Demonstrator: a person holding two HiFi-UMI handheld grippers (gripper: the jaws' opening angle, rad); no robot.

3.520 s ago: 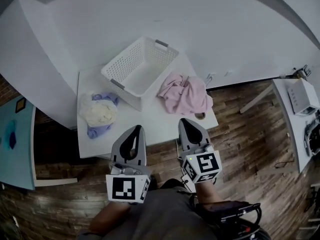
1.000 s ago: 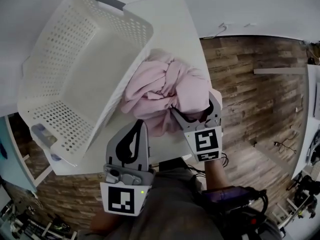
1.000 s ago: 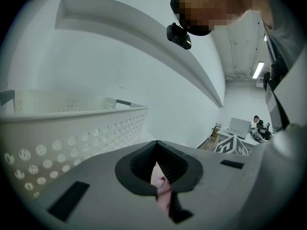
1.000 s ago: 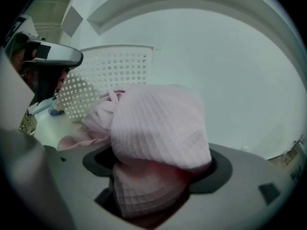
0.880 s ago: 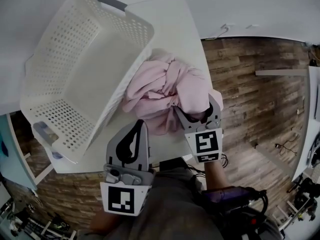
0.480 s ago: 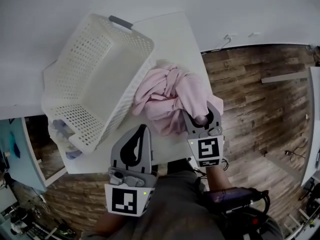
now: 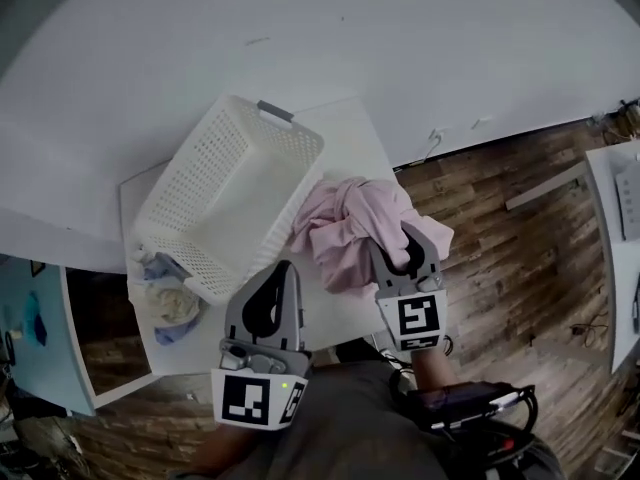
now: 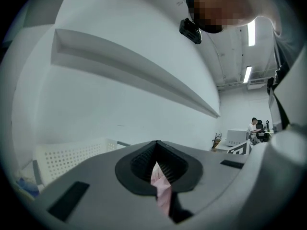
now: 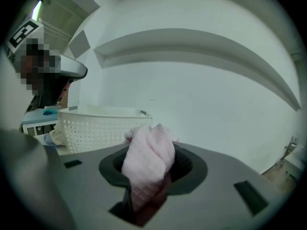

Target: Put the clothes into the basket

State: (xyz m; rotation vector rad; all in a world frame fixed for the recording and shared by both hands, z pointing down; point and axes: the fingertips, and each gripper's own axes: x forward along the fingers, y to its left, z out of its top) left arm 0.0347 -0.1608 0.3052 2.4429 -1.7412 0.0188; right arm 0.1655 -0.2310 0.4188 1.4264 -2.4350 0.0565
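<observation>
My right gripper [image 7: 402, 236] is shut on a bunched pink garment [image 7: 350, 223], which hangs from it above the white table's [image 7: 345, 138] near right part. Its jaws have just been closing on the cloth, which bulges up between them in the right gripper view [image 9: 148, 159]. The empty white perforated basket [image 7: 190, 183] stands to the left of the garment, also visible in the right gripper view [image 9: 96, 126]. My left gripper [image 7: 284, 266] is shut beside the garment's lower left edge. A thin pink strip [image 8: 159, 183] shows in its slit; I cannot tell whether it is pinched.
A cream garment [image 7: 172, 303] and a lavender one [image 7: 152, 266] lie at the table's left corner behind the basket's end. Wooden floor [image 7: 500, 228] lies to the right, with another white desk [image 7: 615, 193] at the far right. A white wall runs behind the table.
Both grippers have risen. The right one closed on the pink garment and has lifted it off the table; the basket and table now look smaller and farther below.
</observation>
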